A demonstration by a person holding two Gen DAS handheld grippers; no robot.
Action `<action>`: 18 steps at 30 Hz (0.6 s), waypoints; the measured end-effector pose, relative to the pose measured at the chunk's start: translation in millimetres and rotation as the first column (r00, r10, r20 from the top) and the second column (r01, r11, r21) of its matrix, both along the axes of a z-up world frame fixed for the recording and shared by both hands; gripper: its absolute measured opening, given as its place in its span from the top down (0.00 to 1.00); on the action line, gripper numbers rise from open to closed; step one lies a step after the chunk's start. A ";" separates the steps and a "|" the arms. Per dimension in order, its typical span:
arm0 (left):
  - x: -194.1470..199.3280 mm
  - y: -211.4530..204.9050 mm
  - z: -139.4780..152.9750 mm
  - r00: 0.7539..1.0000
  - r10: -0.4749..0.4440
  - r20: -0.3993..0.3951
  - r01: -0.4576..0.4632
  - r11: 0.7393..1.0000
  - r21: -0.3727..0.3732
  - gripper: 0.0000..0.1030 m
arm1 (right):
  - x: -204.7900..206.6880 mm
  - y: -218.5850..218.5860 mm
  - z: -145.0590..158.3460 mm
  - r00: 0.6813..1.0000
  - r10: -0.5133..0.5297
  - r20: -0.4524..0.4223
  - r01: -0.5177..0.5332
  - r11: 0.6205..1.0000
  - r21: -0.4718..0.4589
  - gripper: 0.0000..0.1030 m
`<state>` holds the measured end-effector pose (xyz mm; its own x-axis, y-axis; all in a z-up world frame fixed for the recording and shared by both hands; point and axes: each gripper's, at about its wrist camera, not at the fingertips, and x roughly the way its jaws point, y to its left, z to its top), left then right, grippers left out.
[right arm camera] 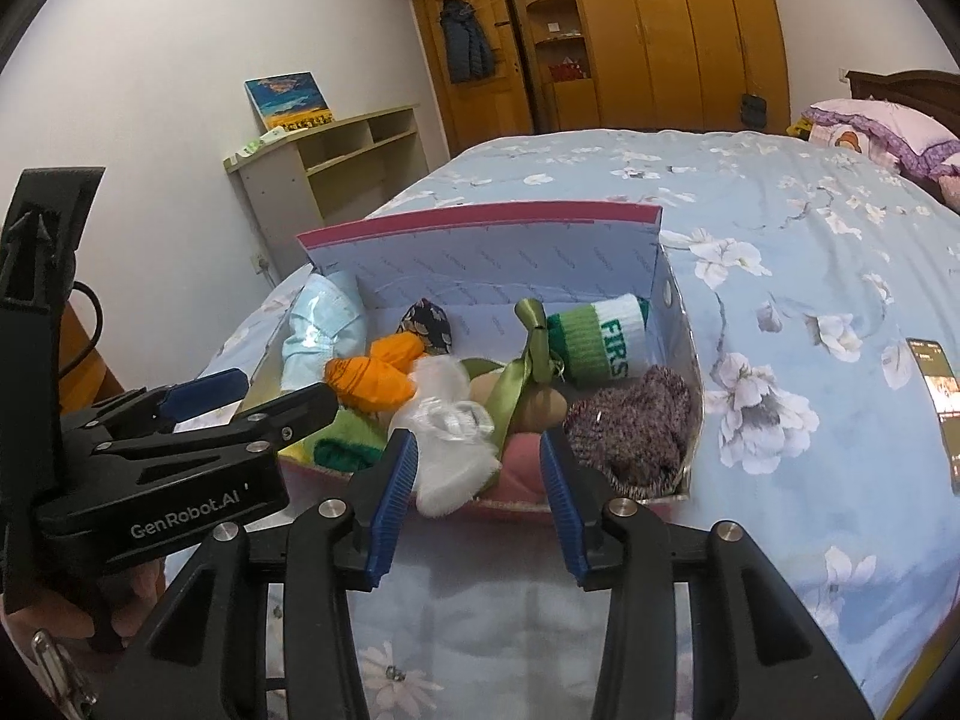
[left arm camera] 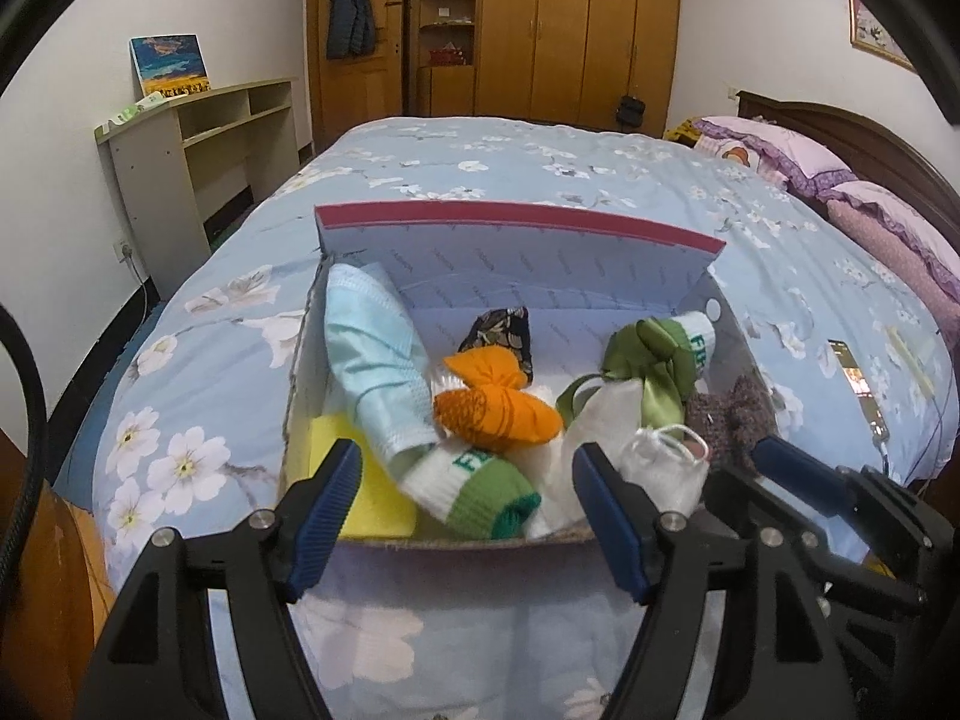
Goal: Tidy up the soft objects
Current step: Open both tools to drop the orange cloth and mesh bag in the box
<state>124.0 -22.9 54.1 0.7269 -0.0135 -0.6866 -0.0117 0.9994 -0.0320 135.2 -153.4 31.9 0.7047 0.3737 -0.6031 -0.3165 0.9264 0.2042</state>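
Hovering apart, both jaws before box (left arm camera: 729,324) rim.

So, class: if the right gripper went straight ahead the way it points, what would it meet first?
Probably the white mask at the box's near edge, which sits between the open right gripper's fingers in its view. Depth is unclear, so the near wall may come first.

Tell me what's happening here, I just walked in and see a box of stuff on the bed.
A person holds a two-finger gripper in each hand over an open cardboard box on the flowered bed. The left gripper and right gripper are both open and empty, poised at the box's near edge. Inside lie soft things: an orange bow, a green ribbon, green-and-white socks, a light blue cloth and a white mask.
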 end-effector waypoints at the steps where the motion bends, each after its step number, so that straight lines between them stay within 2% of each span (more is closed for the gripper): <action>1: -1.6 0.1 0.5 1.000 -0.001 -0.001 0.001 1.000 0.000 0.26 | -1.9 -0.1 0.0 1.000 -0.001 -0.001 0.001 1.000 0.000 0.58; 18: -18.9 -2.0 -11.4 0.999 0.001 -0.042 -0.001 1.000 0.004 0.26 | -18.2 3.1 -5.4 1.000 -0.006 -0.017 0.006 1.000 -0.015 0.58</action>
<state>105.1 -24.9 42.6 0.6972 -0.0100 -0.7169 -0.0136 0.9995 -0.0272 117.0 -150.3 26.5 0.6965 0.3608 -0.6203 -0.3077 0.9311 0.1960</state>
